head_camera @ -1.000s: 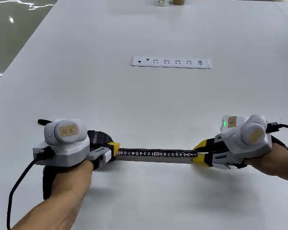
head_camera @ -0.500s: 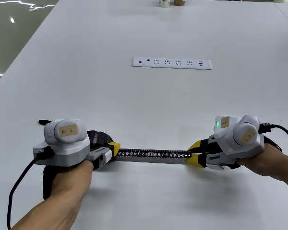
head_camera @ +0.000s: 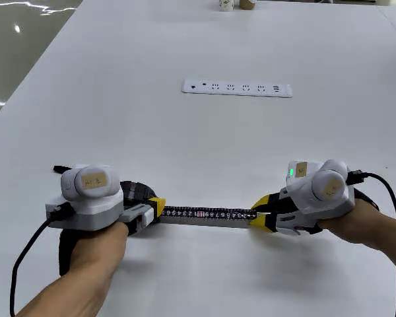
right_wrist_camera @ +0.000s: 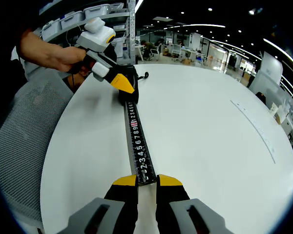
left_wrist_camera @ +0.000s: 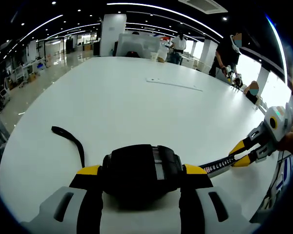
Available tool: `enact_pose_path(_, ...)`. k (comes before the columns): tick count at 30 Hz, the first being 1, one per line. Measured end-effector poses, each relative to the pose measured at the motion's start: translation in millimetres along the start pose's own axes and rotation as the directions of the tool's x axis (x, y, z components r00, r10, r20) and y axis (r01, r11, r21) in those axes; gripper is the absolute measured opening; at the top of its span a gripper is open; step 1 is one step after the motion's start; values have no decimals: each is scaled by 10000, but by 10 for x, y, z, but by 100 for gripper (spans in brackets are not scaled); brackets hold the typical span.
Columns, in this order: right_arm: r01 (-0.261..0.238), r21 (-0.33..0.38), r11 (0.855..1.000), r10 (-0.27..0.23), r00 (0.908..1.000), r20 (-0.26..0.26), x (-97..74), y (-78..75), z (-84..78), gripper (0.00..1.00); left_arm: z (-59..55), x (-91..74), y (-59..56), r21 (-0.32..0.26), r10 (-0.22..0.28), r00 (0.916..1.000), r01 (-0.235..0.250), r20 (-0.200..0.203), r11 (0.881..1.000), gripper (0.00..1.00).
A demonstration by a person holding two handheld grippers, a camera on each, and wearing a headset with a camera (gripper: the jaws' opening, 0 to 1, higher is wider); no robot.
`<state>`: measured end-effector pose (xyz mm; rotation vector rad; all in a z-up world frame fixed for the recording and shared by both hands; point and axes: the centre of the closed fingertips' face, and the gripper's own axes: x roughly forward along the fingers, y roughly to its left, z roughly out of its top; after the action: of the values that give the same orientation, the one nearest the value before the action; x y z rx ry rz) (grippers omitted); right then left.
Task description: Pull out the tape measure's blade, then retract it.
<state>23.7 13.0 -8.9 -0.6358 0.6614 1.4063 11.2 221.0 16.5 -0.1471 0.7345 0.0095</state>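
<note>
**Blade's already heading back in**

Compared with a second ago, the right gripper [head_camera: 261, 212] has slid in toward 9 o'clock. The stretch of blade [head_camera: 208, 213] showing between the two grippers is shorter too. So I'd say the pull-out half is done and the retract is underway, with a fair bit of blade still out.

The right gripper is pinched on the blade's free end, walking it back. The left gripper [left_wrist_camera: 142, 169] is clamped around the tape measure [head_camera: 136, 190] case. That sits on the white table [head_camera: 185, 145] at about 8 o'clock in the head view, with the blade running off toward 3. The power strip [head_camera: 237, 87] sits up at 12, well clear of it all.

My guess is it just needs a steady feed until the end meets the case.
</note>
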Motion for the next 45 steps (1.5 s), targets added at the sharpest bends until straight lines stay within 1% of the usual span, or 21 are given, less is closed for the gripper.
enact_pose_path(28, -146, -40, 9999, 147, 9998, 147, 145, 47, 174, 10, 1, 16, 20, -11, -73, 10000, 73, -35, 10000, 58)
enact_pose_path(45, -238, -48, 9997, 239, 9993, 272, 227, 80, 268, 10, -3, -14, 5, -60, -129, 9999, 128, -56, 9999, 58)
